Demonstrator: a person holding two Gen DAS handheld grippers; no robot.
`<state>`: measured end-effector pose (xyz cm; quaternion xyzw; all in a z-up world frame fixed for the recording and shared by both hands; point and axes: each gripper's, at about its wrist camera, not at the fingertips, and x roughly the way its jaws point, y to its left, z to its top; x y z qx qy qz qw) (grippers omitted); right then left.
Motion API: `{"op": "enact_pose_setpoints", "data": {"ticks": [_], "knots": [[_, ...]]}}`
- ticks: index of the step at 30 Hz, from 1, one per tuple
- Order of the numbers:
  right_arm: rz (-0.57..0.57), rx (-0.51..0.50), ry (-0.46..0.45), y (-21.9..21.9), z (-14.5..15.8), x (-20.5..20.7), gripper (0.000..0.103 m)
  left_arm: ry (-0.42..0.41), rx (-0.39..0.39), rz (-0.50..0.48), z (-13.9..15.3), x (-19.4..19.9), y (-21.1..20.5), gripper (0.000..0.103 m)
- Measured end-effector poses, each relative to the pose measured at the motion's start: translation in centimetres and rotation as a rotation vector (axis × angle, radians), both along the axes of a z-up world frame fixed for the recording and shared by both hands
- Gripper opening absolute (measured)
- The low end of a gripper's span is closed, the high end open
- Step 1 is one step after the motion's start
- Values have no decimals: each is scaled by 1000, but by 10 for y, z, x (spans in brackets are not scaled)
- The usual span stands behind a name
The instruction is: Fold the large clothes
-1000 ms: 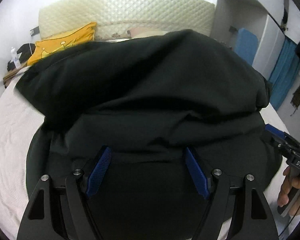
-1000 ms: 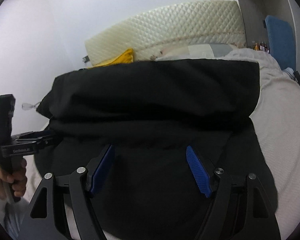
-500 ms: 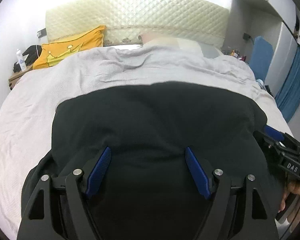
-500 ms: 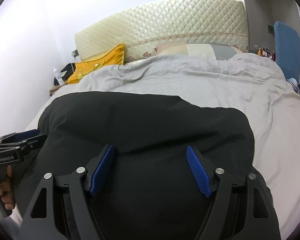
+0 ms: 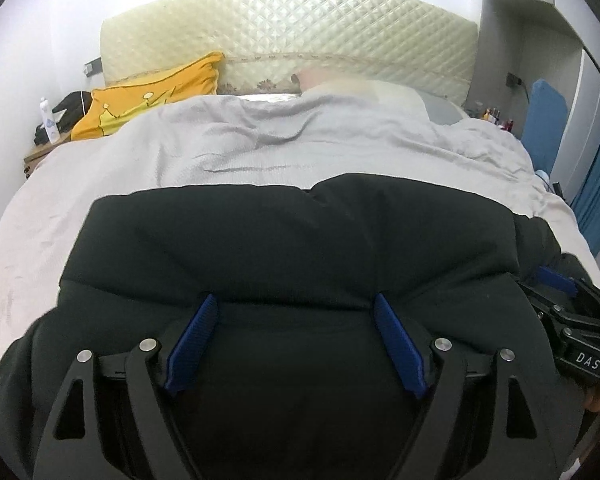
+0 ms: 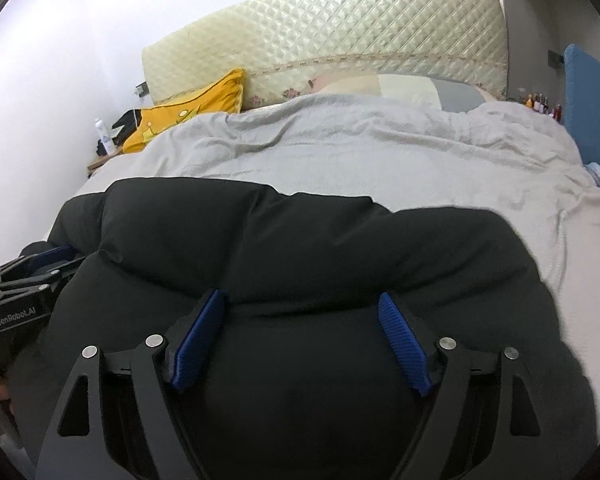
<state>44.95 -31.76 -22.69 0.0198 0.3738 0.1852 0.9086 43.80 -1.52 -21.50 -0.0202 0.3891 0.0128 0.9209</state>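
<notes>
Left hand-held gripper (image 6: 32,268) reads "GenRobot.AI", right hand-held gripper (image 5: 560,284) "DAS" — both spread over black garment (image 5: 292,240).

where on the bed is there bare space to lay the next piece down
Bare grey bedspread lies between the black garment and the yellow pillow and headboard, and in strips down both of its sides. The near end is crowded: the garment bulges between the open left gripper and right gripper.

Bare grey bedspread (image 5: 300,160) beyond the black garment (image 5: 292,248); yellow pillow (image 5: 148,96) far-left.
</notes>
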Motion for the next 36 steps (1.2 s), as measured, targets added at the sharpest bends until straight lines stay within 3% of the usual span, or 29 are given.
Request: {"op": "enact_pose_setpoints", "data": {"ticks": [8,12,15,19,23,29,36], "knots": [[-2,-40,-2,8,-9,-2,81,-14,-5,-8,-4,-5,2,82],[-4,-22,-11,2,-2,-8,81,-13,-47,-21,2,-14,10,82],[-12,17,-19,-8,9,-12,81,-21,-21,-15,14,-24,22,82],[-24,-10,-51,-22,23,-19,94,-40,30,36,27,-40,50,82],[-62,-20,-61,-38,24,-24,101,-6,13,86,15,-40,71,82],[-55,-46,-45,-39,1,-27,103,6,34,65,-7,-34,65,82],[-66,-8,-48,-43,-9,-25,103,2,29,73,-10,-34,64,82]]}}
